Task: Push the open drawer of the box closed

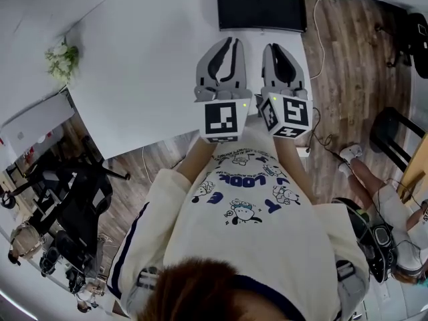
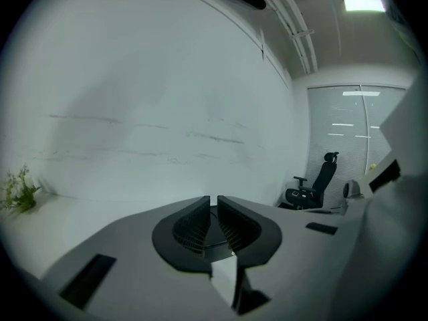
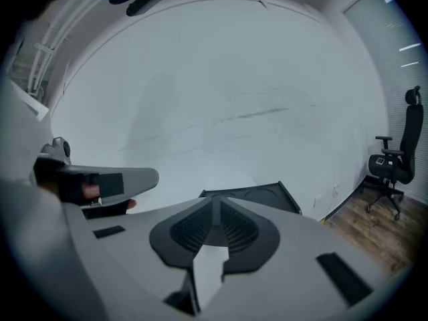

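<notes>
Both grippers hang side by side over the white table (image 1: 147, 65), close to my chest. My left gripper (image 1: 231, 42) has its jaws together with nothing between them, as the left gripper view (image 2: 214, 198) also shows. My right gripper (image 1: 281, 45) is shut and empty too (image 3: 219, 201). Beyond them, at the table's far edge, lies a flat black rectangular thing (image 1: 261, 7); the right gripper view shows it just past the jaw tips (image 3: 257, 194). I cannot make out a box with a drawer in any view.
A small plant (image 1: 61, 57) stands at the table's left corner. Black office chairs (image 1: 73, 186) crowd the floor on the left. Another person's legs (image 1: 364, 172) and a cable lie on the wooden floor at the right. A white wall (image 2: 147, 99) faces both grippers.
</notes>
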Demonstrator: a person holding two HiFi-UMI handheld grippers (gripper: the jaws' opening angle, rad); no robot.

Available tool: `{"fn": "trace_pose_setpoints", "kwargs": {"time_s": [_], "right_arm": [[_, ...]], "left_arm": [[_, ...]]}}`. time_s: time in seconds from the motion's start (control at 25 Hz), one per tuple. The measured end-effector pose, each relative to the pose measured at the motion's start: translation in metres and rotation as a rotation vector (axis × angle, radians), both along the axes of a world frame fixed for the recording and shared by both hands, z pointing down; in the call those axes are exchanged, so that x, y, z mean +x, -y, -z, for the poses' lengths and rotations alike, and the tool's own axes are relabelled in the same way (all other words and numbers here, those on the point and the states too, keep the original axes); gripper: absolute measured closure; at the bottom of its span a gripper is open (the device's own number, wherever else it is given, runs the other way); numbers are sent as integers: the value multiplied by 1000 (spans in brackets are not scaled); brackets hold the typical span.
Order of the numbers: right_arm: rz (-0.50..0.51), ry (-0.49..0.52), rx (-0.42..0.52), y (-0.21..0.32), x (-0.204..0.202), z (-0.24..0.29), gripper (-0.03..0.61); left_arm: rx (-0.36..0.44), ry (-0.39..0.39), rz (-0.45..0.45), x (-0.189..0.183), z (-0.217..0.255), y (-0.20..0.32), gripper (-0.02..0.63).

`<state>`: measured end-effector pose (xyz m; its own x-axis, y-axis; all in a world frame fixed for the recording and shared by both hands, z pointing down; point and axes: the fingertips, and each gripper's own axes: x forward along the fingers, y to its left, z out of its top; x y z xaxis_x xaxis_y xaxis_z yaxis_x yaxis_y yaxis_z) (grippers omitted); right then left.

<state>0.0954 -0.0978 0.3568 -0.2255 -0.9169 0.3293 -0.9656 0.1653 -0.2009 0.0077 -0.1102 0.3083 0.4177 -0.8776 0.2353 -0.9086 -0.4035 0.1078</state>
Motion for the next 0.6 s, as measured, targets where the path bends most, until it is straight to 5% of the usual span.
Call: {"fn": "trace_pose_setpoints", "kwargs": {"time_s": [0.6], "right_arm": [[-14,-24,104,6,1,32,529]], "left_arm": [[81,-1,-5,1,20,3,571]]}}
